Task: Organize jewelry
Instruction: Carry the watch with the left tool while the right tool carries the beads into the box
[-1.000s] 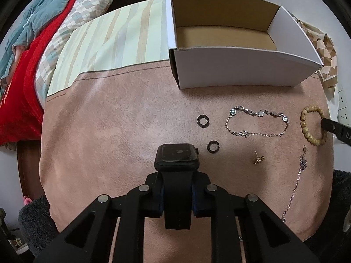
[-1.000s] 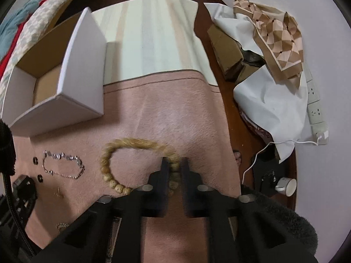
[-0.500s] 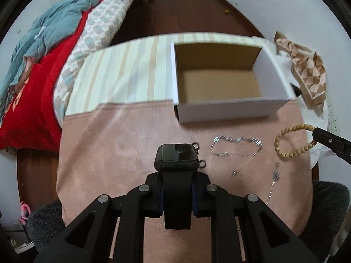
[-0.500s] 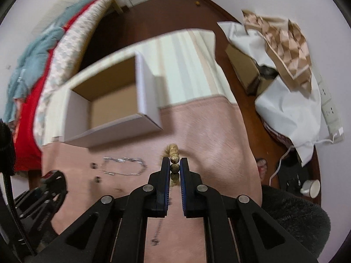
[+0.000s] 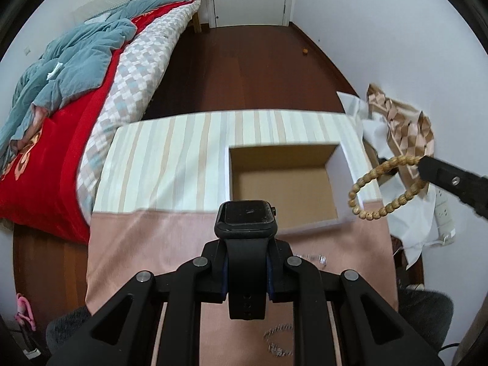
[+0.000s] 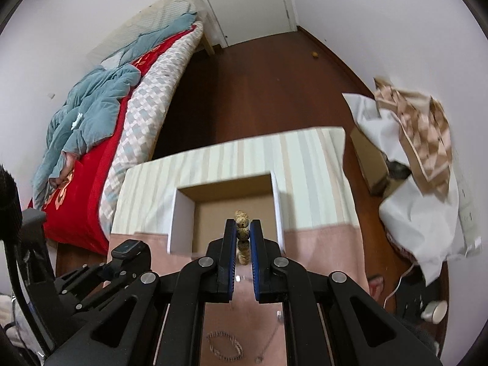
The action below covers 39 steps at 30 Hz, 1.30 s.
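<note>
Left hand-held gripper [image 5: 245,262] clamps the watch [image 5: 245,222]; right hand-held gripper [image 6: 243,235] pinches the bead bracelet [image 6: 242,231].

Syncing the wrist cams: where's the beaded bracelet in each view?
Left wrist: beaded bracelet at right edge, hanging from the right gripper, beside the cardboard box.
Right wrist: beaded bracelet centre frame, pinched between the jaws, edge-on.
Shared landmark: the cardboard box, open top.
</note>
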Available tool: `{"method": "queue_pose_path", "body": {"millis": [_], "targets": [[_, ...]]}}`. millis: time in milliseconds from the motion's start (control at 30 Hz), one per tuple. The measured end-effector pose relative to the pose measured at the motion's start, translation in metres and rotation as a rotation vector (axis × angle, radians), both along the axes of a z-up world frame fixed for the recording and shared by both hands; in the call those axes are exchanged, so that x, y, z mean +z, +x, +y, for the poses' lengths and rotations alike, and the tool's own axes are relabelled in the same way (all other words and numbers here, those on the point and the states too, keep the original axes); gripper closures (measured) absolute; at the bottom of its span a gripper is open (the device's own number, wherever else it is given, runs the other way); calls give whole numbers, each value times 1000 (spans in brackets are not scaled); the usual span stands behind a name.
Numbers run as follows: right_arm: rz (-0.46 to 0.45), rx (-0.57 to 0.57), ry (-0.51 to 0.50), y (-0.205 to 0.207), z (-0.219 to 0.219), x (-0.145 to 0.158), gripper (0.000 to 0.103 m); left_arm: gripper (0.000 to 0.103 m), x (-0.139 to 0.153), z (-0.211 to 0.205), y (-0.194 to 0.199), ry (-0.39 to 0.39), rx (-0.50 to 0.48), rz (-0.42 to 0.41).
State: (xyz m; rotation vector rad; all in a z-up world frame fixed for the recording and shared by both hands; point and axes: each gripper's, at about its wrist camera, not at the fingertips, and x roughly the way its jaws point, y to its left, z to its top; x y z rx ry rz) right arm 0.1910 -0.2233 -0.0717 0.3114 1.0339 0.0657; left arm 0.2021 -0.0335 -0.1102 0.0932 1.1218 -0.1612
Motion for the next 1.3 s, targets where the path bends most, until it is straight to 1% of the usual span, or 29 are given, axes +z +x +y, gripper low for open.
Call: {"method": "queue_pose_path", "body": {"millis": [67, 167, 233, 333, 433, 567, 667, 733, 767, 800, 833, 867, 900, 933, 967, 1000, 1033, 1067, 1100, 1133, 1167, 1200, 1233, 1300], "targets": [[14, 16, -6, 18, 4, -6, 94, 89, -2, 1, 17, -19, 7, 10], [56, 34, -3, 45, 6, -25, 94, 89, -15, 2, 47, -67, 7, 62], [97, 45, 1, 63, 9, -44, 94, 89, -31, 3, 69, -105, 9, 117], [150, 57, 15, 79, 13, -71, 94, 89, -50, 1, 88, -137, 4, 182], [183, 72, 25, 87, 16, -91, 94, 89, -70, -3, 104, -169, -3, 241], [215, 101, 51, 92, 21, -107, 94, 88, -78, -6, 116, -199, 5, 287], [261, 107, 91, 93, 21, -118, 93, 86, -81, -4, 121, -248, 15, 330], [270, 107, 81, 92, 21, -119, 93, 81, -77, -3, 120, -264, 18, 323], [272, 102, 72, 90, 20, -120, 92, 65, -75, -2, 122, -260, 20, 317], [271, 96, 68, 88, 18, -118, 86, 47, -70, -1, 121, -255, 21, 303], [270, 90, 62, 87, 18, -117, 75, 42, -67, 0, 121, -254, 26, 288], [267, 84, 46, 85, 17, -115, 69, 38, -63, 3, 120, -249, 32, 270], [258, 79, 32, 82, 15, -111, 59, 38, -58, 5, 118, -239, 35, 250], [249, 75, 16, 81, 14, -108, 54, 38, -55, 7, 118, -225, 35, 235], [237, 74, -10, 78, 14, -103, 53, 37, -51, 9, 116, -207, 36, 216], [232, 72, -27, 76, 13, -100, 53, 31, -47, 12, 113, -185, 42, 194], [225, 63, -67, 71, 14, -97, 49, 27, -45, 14, 111, -168, 47, 177], [219, 59, -91, 70, 14, -94, 45, 20, -41, 18, 107, -140, 57, 146], [210, 54, -122, 66, 14, -92, 34, 12, -39, 19, 103, -118, 61, 125], [204, 48, -166, 62, 16, -90, 23, 9, -38, 21, 100, -92, 64, 108], [202, 46, -189, 59, 17, -90, 18, 5, -38, 22, 95, -49, 69, 84], [197, 43, -227, 55, 20, -89, 12, 3, -39, 22, 91, -8, 73, 62], [193, 40, -253, 52, 22, -89, 10, 3, -39, 24, 85, 22, 76, 43], [190, 40, -270, 47, 24, -91, 10, 2, -40, 27, 77, 51, 80, 24]]}}
